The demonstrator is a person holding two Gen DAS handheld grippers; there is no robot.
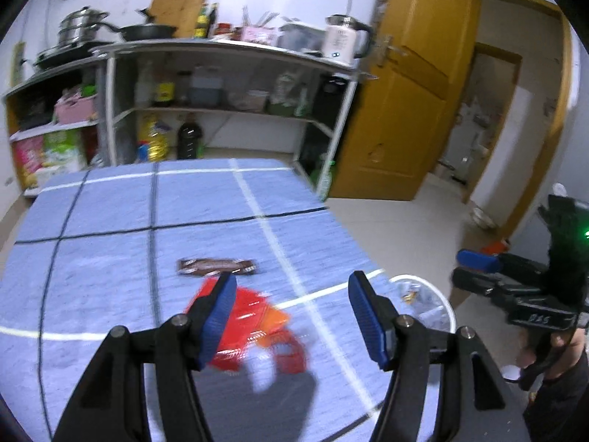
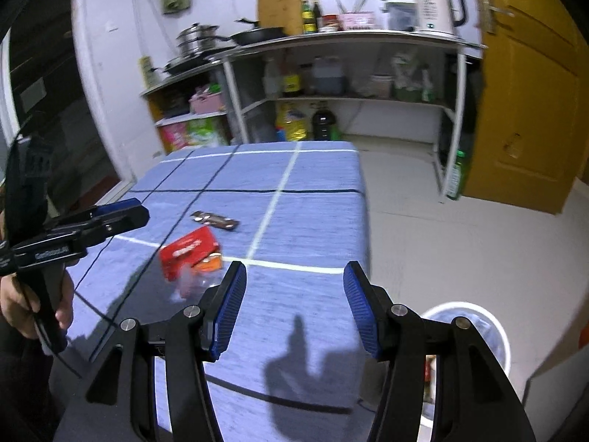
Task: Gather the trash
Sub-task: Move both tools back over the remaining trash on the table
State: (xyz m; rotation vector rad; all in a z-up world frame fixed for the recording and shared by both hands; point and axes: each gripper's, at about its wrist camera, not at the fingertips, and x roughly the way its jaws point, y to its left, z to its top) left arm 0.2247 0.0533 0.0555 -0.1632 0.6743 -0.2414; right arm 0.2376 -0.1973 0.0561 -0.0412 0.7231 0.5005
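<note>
On the blue checked tablecloth (image 1: 110,287) lie a brown snack wrapper (image 1: 216,266) and, nearer, a crumpled red and orange packet (image 1: 254,316). My left gripper (image 1: 291,316) hovers open above the red packet, nothing between its blue pads. In the right wrist view the same brown wrapper (image 2: 215,220) and red packet (image 2: 189,254) lie left of centre. My right gripper (image 2: 294,309) stands open over the cloth's near right part, empty. A white bin (image 2: 489,335) with a clear liner sits on the floor by the table's right side; the bin (image 1: 427,305) shows in the left view too.
Shelving (image 1: 228,84) with pots, bottles and a kettle (image 1: 344,38) stands behind the table. A yellow door (image 1: 412,84) is at the right. Pale floor (image 2: 460,235) lies to the right of the table. A hand (image 2: 18,305) holds the left gripper's handle.
</note>
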